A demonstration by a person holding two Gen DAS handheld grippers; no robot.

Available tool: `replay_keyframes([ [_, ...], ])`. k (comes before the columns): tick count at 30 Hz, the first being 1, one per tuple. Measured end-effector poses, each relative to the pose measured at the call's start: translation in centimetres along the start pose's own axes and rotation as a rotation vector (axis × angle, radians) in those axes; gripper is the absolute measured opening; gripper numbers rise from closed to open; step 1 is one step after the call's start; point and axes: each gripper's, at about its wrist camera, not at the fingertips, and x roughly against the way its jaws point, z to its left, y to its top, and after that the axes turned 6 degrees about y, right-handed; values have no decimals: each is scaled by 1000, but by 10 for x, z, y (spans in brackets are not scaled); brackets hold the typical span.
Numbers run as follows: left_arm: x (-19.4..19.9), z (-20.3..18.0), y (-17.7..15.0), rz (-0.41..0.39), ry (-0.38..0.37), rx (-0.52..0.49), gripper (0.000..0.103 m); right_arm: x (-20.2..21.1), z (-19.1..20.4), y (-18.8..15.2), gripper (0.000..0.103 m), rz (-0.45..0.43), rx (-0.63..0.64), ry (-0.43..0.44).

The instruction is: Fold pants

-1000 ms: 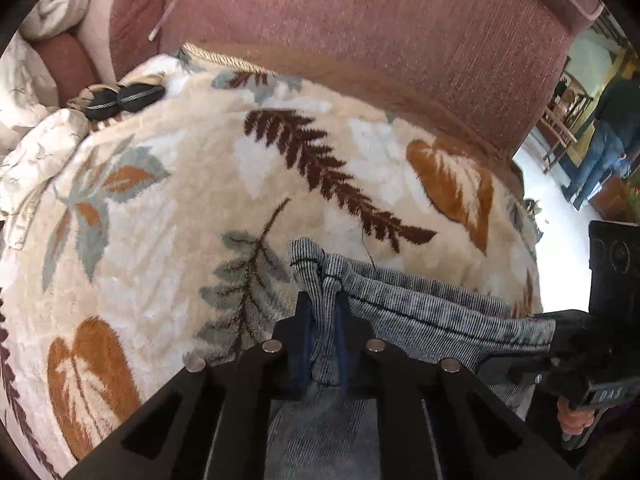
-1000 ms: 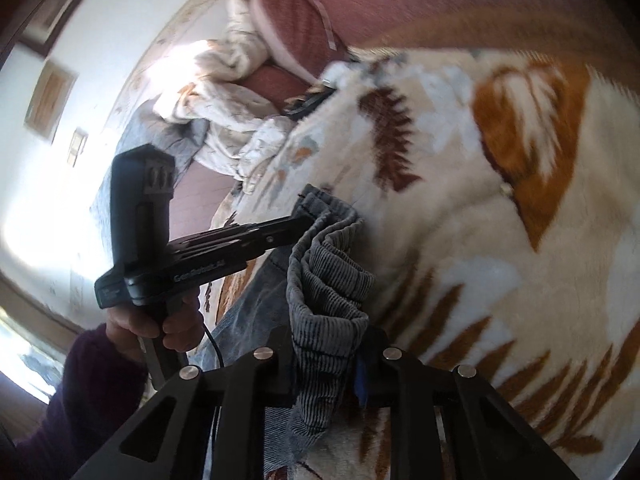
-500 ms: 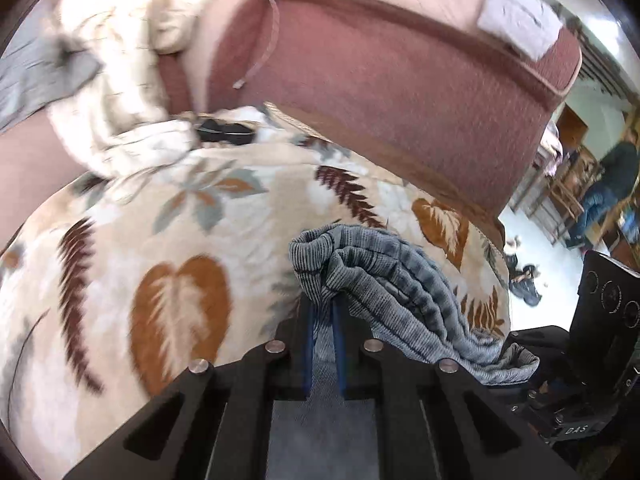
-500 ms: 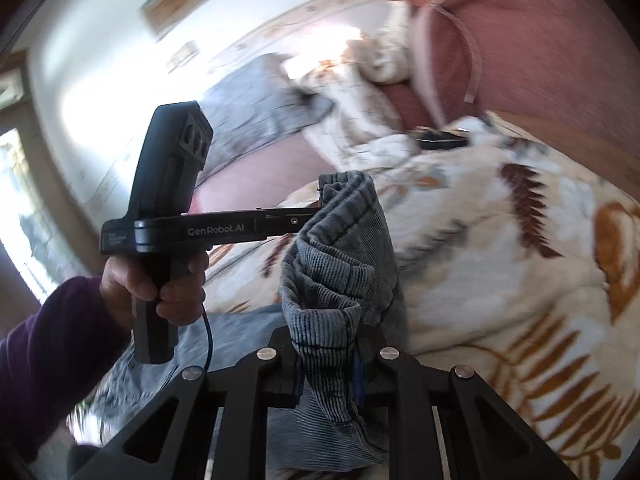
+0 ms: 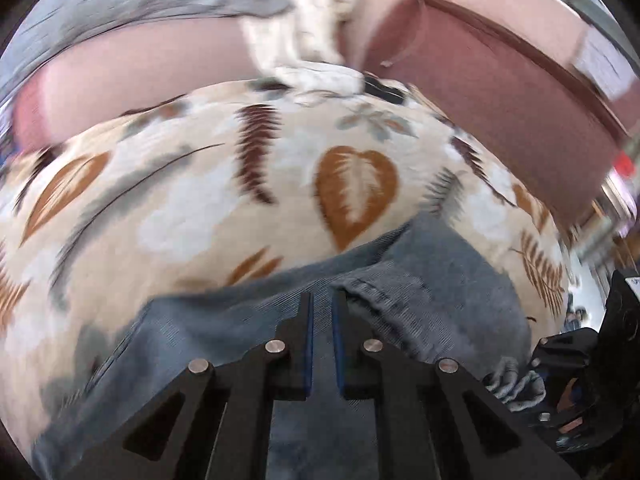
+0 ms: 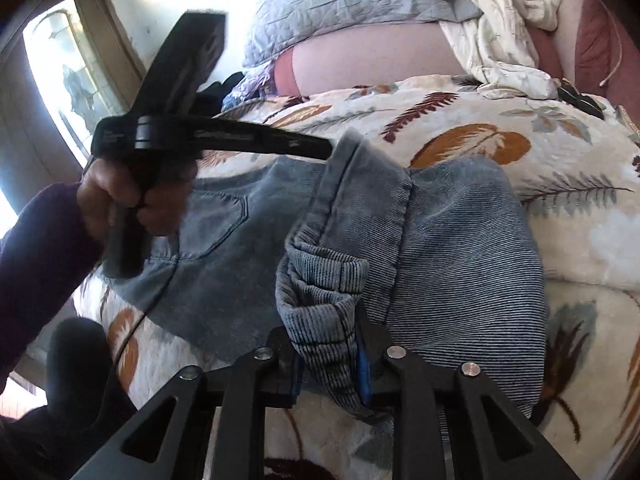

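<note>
The pants [image 6: 432,240] lie on a leaf-patterned blanket [image 6: 500,120] that covers a sofa [image 5: 500,92]. They are grey-blue ribbed fabric. In the right wrist view a back pocket shows on the flat lower layer at the left, and a second layer is carried over it from the right, so one lengthwise-to-crosswise fold is in progress.

Jaw state:
- The left gripper [image 5: 320,312] is closed to a narrow slit. In the right wrist view its tips meet the raised hem edge of the upper layer, and it appears to pinch that edge; the left wrist view is blurred and does not confirm fabric between the pads.
- The right gripper [image 6: 326,344] stands part open around a bunched ribbed cuff. Its jaws have just been opening. The cuff sits between them, and the pads appear slack rather than pressing.

Progress: the leg ends are brought over toward the waist section but are not yet laid flat. The upper layer is humped and its edges do not align with the lower layer. Remaining work, as judged: lower and release both corners, smooth the layer, and possibly add another fold.

Orientation: the long axis of the pants runs left to right in the right wrist view, with the pocket end toward the left hand [image 6: 132,196] and the folded bend at the right.
</note>
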Motion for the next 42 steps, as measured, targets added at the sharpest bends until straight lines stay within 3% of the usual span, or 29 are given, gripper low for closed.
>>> replay_keyframes([
  [1, 7, 4, -5, -9, -1, 17, 9, 4, 0, 0, 48, -8, -3, 45],
  [3, 20, 4, -14, -32, 7, 32, 9, 14, 1, 2, 67, -31, -14, 181],
  [5, 30, 2, -23, -54, 1, 57, 10, 29, 5, 3, 68, -70, -1, 314],
  [7, 33, 1, -27, -59, 10, 80, 13, 41, 3, 6, 68, -130, 24, 332],
  [10, 37, -9, -30, -58, -1, 96, 14, 50, -22, 11, 69, -209, -75, 290],
  [12, 36, -24, -31, -54, -4, 87, 19, 44, -42, 14, 68, -220, -166, 209],
  [17, 21, -59, -24, -36, -5, 67, 28, 19, -73, 14, 68, -122, -268, 32],
  [20, 11, -69, -22, -21, 25, 63, 30, 10, -82, 11, 68, -69, -288, 5],
  [28, -22, -73, -25, 80, 184, 7, 30, 2, -65, -3, 69, 20, -171, -83],
  [30, -29, -68, -29, 117, 182, 25, 32, -2, -57, -7, 69, 34, -120, -118],
  [37, -29, -62, -34, 103, 177, 58, 38, -9, -40, -13, 69, 49, -25, -216],
  [42, -1, -62, -44, 41, 251, 91, 48, -5, -37, -15, 69, 30, -14, -235],
])
